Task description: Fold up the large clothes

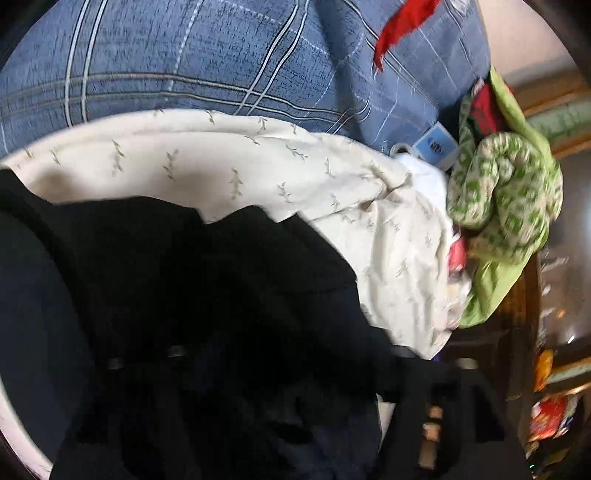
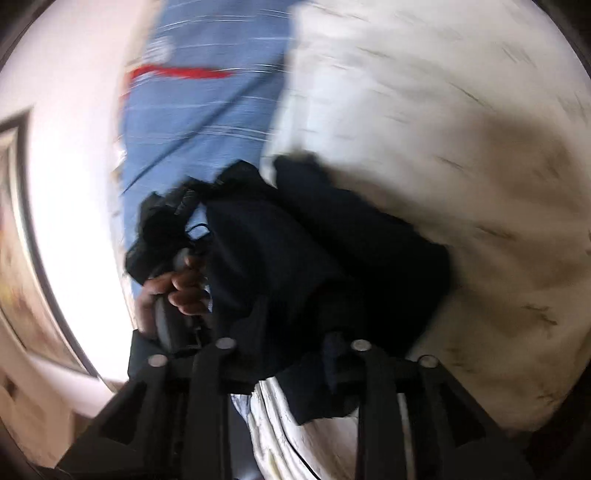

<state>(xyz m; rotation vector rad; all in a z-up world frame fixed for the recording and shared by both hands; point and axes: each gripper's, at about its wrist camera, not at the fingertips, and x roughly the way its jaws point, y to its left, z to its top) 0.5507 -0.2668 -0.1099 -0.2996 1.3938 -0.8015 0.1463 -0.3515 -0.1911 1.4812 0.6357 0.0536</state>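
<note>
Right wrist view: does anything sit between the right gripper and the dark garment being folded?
Nothing visible does. The dark garment lies on the cream sheet directly ahead of the right gripper, reaching into the gap between its fingers. The person's other hand is at the garment's left edge, not between.

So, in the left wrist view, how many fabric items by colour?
Black garment: 1
Cream leaf-print sheet: 1
Blue plaid cloth: 1
Red cloth: 1
Green patterned bundle: 1
Total: 5
</note>
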